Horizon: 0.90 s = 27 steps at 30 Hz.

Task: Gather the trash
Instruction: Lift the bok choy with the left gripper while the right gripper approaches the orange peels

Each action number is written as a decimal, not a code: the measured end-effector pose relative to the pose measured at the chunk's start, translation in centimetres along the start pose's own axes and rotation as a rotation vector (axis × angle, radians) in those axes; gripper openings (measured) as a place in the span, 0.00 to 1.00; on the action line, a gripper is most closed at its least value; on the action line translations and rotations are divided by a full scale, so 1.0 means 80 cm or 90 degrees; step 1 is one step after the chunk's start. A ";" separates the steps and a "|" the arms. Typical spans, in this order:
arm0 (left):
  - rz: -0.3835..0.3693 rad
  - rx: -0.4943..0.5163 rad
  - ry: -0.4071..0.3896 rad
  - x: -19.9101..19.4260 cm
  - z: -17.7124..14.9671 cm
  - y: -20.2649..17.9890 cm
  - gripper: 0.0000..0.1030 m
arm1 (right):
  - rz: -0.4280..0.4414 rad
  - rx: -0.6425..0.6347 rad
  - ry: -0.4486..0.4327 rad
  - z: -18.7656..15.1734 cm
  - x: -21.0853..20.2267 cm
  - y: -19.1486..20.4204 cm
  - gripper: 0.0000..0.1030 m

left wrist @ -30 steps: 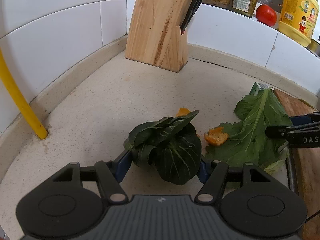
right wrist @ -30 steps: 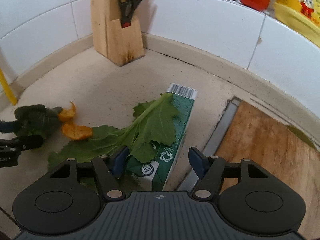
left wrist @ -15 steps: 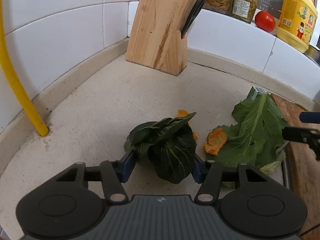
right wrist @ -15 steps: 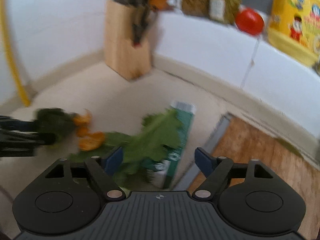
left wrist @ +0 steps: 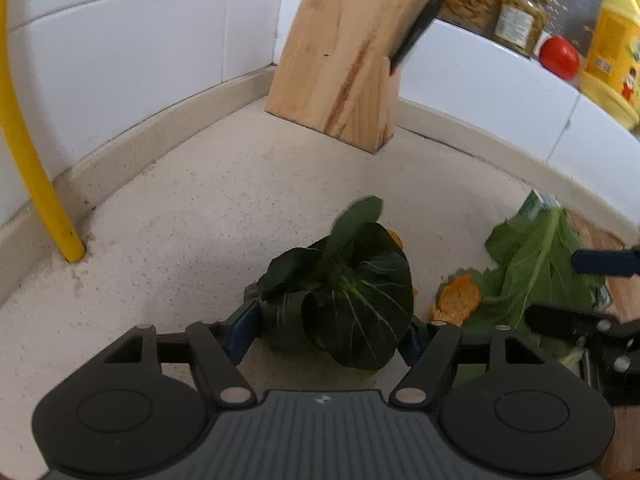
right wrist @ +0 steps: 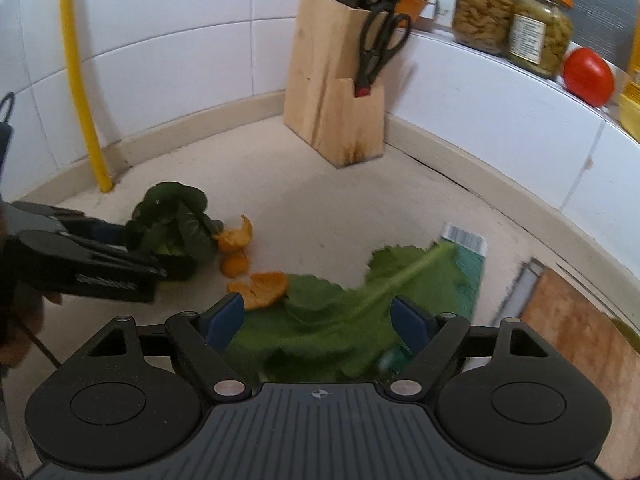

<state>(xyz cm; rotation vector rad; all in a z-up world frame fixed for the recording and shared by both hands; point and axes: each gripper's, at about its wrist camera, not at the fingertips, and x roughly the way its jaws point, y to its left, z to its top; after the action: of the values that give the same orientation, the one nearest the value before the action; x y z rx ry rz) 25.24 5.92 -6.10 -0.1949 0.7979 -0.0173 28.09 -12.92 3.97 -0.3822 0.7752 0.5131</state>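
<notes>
My left gripper (left wrist: 326,332) sat low over the table (left wrist: 192,216) with its fingers (left wrist: 240,330) either side of the dark leafy bunch (left wrist: 340,292). The jaws were opening; the bunch stood between them, the left pad right at its edge, the right pad hidden behind the leaves, so I could not tell whether either pressed. The bunch rested on the table, not lifted.

My right gripper (right wrist: 318,318) was spread wide, released, its blue fingers (right wrist: 222,316) straddling the broad light-green leaf (right wrist: 340,312). Neither pad touched the leaf that I could see. The leaf lay partly over the green carton (right wrist: 466,264), whose barcode end pointed toward the wall.

Left wrist view only: one piece of orange peel (left wrist: 460,300) between the bunch and the leaf, and a yellow bottle (left wrist: 612,52) on the ledge.

Right wrist view only: three pieces of peel just beside the bunch, the nearest one (right wrist: 262,288) touching the leaf's edge; scissors (right wrist: 380,44) in the knife block (right wrist: 332,92); the wooden cutting board (right wrist: 580,340) right of the carton; my left gripper seen from the side, fingertips at the bunch.

Both views: yellow pipe (right wrist: 80,80), two jars (right wrist: 512,20), tomato (right wrist: 588,76).
</notes>
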 end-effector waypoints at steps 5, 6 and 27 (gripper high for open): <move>0.003 -0.031 0.001 -0.011 0.001 0.017 0.38 | 0.025 -0.019 -0.008 0.005 0.006 0.013 0.80; 0.005 -0.044 0.000 -0.015 0.000 0.023 0.37 | 0.032 -0.023 -0.007 0.005 0.008 0.016 0.78; 0.018 -0.057 -0.040 -0.032 -0.013 0.055 0.48 | 0.092 -0.070 0.015 0.037 0.106 0.059 0.76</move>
<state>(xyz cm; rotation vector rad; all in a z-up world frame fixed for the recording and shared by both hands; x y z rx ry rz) 22.48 10.26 -5.80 -0.2678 0.7389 0.0504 32.18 -5.12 -1.05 -0.4366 0.8037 0.6891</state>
